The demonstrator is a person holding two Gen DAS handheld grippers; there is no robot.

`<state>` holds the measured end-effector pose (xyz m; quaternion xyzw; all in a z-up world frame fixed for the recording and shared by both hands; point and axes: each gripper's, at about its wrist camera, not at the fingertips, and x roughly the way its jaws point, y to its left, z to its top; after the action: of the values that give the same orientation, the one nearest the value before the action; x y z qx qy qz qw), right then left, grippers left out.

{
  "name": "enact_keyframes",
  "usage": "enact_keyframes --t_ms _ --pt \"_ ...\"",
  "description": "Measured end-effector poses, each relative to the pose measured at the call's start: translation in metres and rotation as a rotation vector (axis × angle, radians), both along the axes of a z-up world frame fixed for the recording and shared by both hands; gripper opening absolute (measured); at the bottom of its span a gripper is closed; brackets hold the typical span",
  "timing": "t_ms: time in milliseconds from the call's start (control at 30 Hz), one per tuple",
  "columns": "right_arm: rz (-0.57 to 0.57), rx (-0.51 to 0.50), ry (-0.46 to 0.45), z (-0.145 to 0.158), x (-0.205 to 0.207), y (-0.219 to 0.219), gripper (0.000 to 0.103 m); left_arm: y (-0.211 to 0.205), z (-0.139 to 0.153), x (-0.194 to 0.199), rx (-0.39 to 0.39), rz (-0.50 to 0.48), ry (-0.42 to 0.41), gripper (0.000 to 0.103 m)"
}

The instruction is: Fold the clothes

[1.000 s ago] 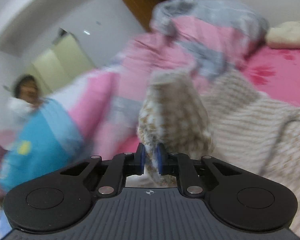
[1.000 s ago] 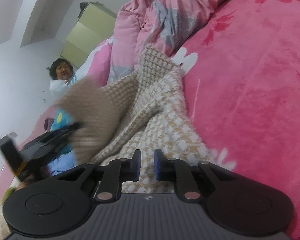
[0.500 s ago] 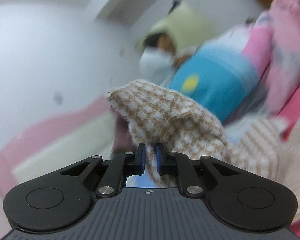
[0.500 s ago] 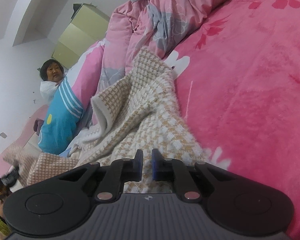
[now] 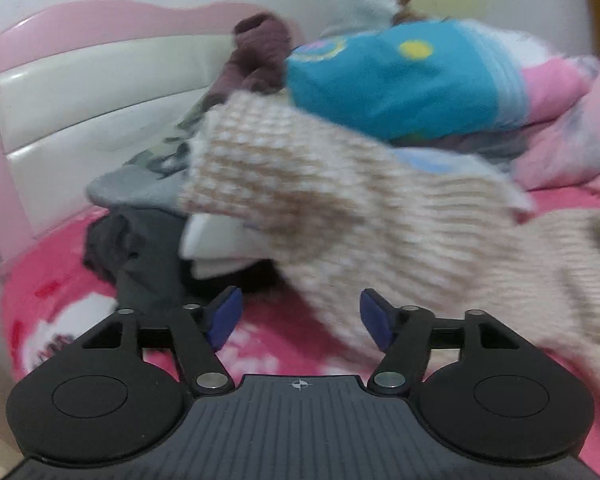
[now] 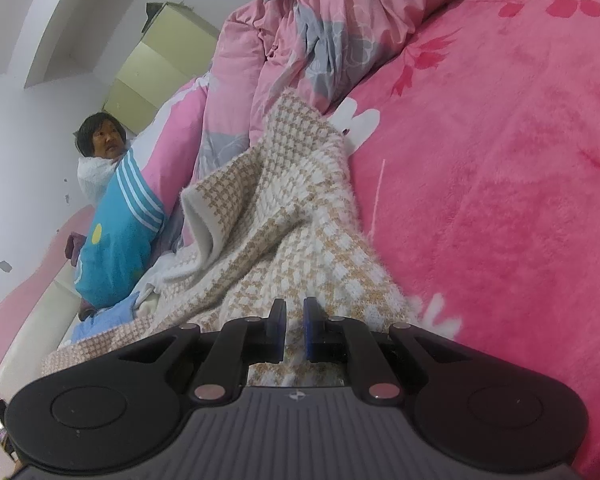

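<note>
Sweater sleeve laid out sideways
Left gripper (image 5: 300, 316) wide open beside sleeve (image 5: 300, 184); right gripper (image 6: 295, 330) pinches sweater (image 6: 284, 248) hem, keep it taut.

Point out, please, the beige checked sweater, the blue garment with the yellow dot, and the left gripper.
beige checked sweater (image 6: 300, 240): right wrist view, on its spread body.
blue garment (image 5: 400, 88): left wrist view, on its blue middle.
left gripper (image 5: 300, 316): left wrist view, midway between its open fingertips.
</note>
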<state>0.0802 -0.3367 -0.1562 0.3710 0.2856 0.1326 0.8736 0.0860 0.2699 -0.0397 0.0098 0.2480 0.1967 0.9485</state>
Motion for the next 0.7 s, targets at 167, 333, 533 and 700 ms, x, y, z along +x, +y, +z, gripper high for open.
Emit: enact_keyframes --t_ms 167,333,533,700 --pt "0.063 -0.260 0.070 0.030 0.011 0.028 0.012 -0.035 -0.020 0.022 -0.063 -0.086 0.040 0.069" --pt "0.181 -0.578 -0.057 0.096 0.021 0.085 0.028 -0.070 -0.039 0.043 -0.126 -0.173 0.080 0.069" --pt "0.425 -0.819 -0.329 0.146 0.059 0.191 0.044 -0.111 -0.063 0.068 -0.198 -0.269 0.124 0.069" --pt "0.651 -0.955 -0.326 0.123 0.113 0.278 0.044 -0.120 -0.074 0.063 -0.192 -0.235 0.110 0.070"
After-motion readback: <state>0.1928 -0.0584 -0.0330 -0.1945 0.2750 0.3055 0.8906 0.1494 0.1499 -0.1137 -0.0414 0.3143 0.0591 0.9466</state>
